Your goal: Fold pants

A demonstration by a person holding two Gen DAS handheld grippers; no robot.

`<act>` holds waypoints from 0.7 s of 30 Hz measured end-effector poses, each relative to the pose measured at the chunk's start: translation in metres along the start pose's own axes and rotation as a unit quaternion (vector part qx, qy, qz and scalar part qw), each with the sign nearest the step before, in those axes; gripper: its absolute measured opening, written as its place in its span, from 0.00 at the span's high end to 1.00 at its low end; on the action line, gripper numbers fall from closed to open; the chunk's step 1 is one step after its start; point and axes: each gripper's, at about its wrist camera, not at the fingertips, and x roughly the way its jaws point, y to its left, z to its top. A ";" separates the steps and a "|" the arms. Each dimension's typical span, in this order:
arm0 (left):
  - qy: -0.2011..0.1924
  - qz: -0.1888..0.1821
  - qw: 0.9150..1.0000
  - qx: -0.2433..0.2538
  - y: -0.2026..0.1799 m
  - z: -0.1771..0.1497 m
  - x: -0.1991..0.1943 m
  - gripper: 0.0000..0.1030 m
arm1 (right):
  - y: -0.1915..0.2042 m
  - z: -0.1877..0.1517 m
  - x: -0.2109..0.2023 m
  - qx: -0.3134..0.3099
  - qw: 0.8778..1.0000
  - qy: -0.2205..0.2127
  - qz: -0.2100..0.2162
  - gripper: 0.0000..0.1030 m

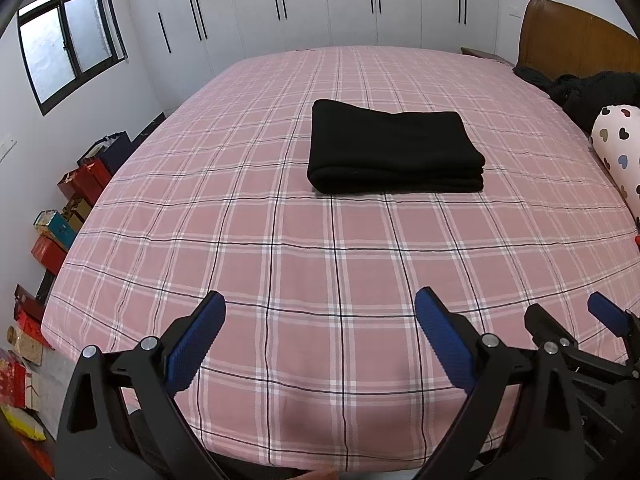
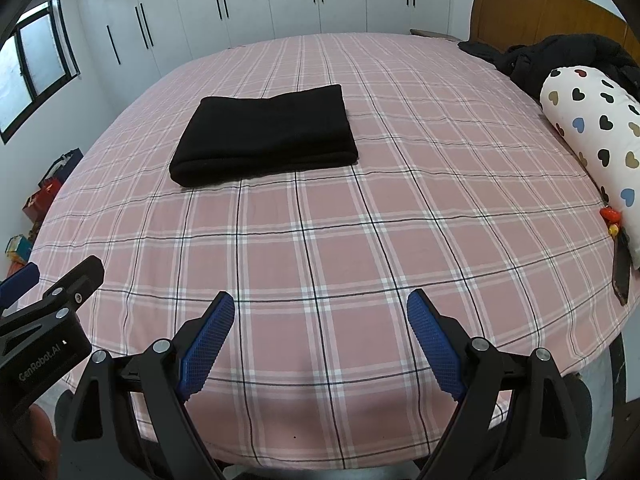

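The black pants (image 1: 390, 148) lie folded in a neat flat rectangle near the middle of the pink plaid bed (image 1: 280, 280). They also show in the right wrist view (image 2: 266, 134), left of centre on the bed (image 2: 360, 260). My left gripper (image 1: 320, 316) is open and empty, held above the bed's near edge, well short of the pants. My right gripper (image 2: 320, 312) is open and empty too, beside it above the near edge. The right gripper shows at the lower right of the left wrist view (image 1: 568, 320). Part of the left gripper shows at the left of the right wrist view.
A heart-print pillow (image 2: 592, 132) and dark clothes (image 2: 560, 60) lie at the right by the wooden headboard (image 2: 532, 12). A dark phone (image 2: 622, 272) and a small red charm (image 2: 610, 214) lie near the right edge. Boxes and bags (image 1: 60, 216) line the floor on the left. White wardrobes (image 1: 320, 4) stand behind.
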 end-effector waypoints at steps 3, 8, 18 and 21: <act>0.001 0.001 1.000 0.001 0.000 0.000 0.001 0.09 | 0.000 0.000 0.000 0.000 1.000 0.000 0.000 0.17; 0.003 -0.001 1.000 0.001 -0.001 0.001 0.001 0.09 | 0.001 -0.002 0.001 0.002 1.000 0.001 -0.002 0.17; 0.006 -0.002 1.000 0.004 -0.003 0.002 0.004 0.09 | 0.001 -0.002 0.001 0.001 1.000 0.004 -0.002 0.17; 0.006 -0.002 1.000 0.006 -0.005 0.002 0.004 0.09 | 0.000 -0.002 0.002 0.002 1.000 0.005 -0.001 0.17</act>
